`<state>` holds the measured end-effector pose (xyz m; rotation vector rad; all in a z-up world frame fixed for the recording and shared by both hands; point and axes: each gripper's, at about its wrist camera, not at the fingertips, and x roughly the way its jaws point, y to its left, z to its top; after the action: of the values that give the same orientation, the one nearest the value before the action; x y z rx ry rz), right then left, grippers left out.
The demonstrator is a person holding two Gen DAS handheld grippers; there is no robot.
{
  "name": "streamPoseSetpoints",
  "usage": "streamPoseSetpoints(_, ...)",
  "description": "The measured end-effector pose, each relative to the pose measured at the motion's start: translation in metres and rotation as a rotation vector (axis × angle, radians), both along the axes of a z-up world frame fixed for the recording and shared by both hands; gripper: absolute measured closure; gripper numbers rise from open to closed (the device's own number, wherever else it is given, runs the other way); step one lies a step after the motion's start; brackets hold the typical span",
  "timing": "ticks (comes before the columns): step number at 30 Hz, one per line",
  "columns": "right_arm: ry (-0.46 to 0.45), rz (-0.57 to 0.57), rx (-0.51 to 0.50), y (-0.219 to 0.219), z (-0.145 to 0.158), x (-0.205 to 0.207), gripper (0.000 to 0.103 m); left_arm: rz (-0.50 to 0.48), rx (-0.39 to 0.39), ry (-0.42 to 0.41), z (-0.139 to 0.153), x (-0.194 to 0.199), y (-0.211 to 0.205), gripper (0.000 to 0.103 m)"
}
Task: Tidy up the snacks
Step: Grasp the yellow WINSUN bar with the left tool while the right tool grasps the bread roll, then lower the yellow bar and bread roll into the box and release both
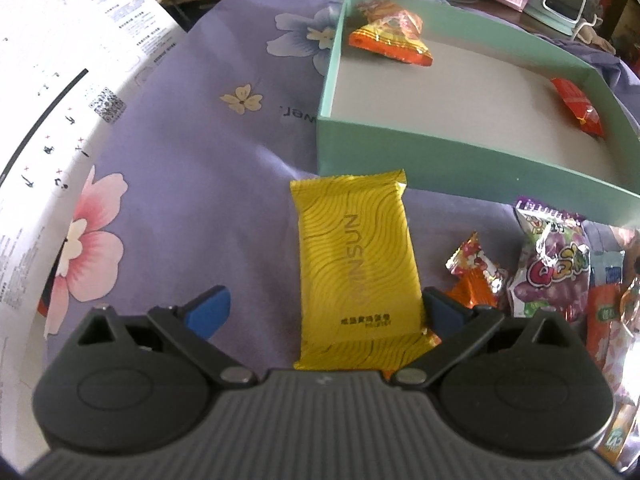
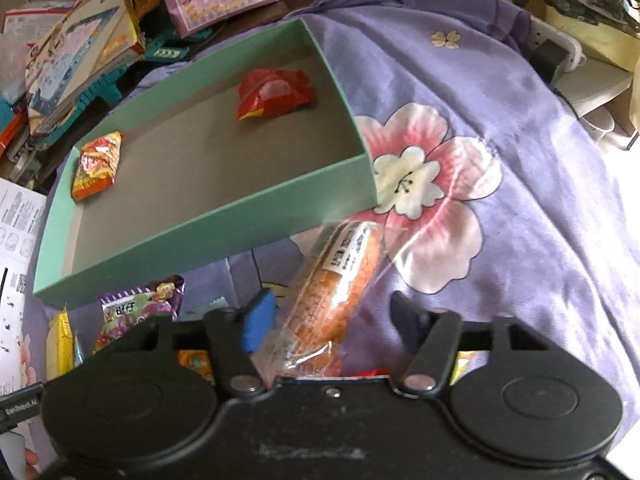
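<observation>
Left claw (image 1: 326,312): spread wide, straddling a yellow snack packet (image 1: 358,268) that lies flat on the purple floral cloth (image 1: 224,184); right finger touching the packet's edge, left finger apart.

Right claw (image 2: 332,320): spread wide around a clear-wrapped orange snack roll (image 2: 340,288), not clamped.

Mint-green box (image 1: 420,160): just beyond the packet, open-topped, holding an orange packet (image 1: 388,36) far left and a red packet (image 1: 578,106) at right; floor between bare.

Loose snack pile (image 1: 548,268): right of the yellow packet.
</observation>
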<state>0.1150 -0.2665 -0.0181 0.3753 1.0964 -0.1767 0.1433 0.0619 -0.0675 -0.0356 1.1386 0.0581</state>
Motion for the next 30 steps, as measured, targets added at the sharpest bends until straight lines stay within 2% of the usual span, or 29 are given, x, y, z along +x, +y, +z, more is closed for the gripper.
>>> streamPoseSetpoints(2, -0.010, 0.011, 0.002, 0.003, -0.001, 0.000, 0.057, -0.008, -0.006, -0.006, 0.000, 0.001, -0.001, 0.002)
streamPoseSetpoints(6, -0.024, 0.029, -0.016, 0.007, -0.001, 0.000, 0.059, -0.021, -0.038, -0.002, -0.001, 0.005, -0.004, 0.032)
streamPoseSetpoints(7, -0.026, 0.028, -0.010, 0.006, -0.001, -0.001, 0.060, -0.022, -0.053, 0.004, -0.002, 0.006, -0.004, 0.043)
streamPoseSetpoints(8, -0.027, 0.027, -0.006, 0.006, -0.002, -0.002, 0.060, -0.021, -0.068, 0.013, -0.004, 0.006, -0.004, 0.046)
streamPoseSetpoints(18, -0.053, 0.023, 0.027, -0.003, 0.010, -0.013, 0.064, -0.048, -0.033, -0.048, 0.010, -0.005, -0.015, 0.050)
streamPoseSetpoints(21, -0.065, 0.013, 0.059, -0.010, 0.016, -0.020, 0.064, -0.057, -0.039, -0.069, 0.020, -0.009, -0.017, 0.050)
streamPoseSetpoints(30, -0.122, 0.014, 0.063, -0.019, 0.039, -0.034, 0.065, -0.069, -0.051, -0.114, 0.041, -0.021, -0.021, 0.049)
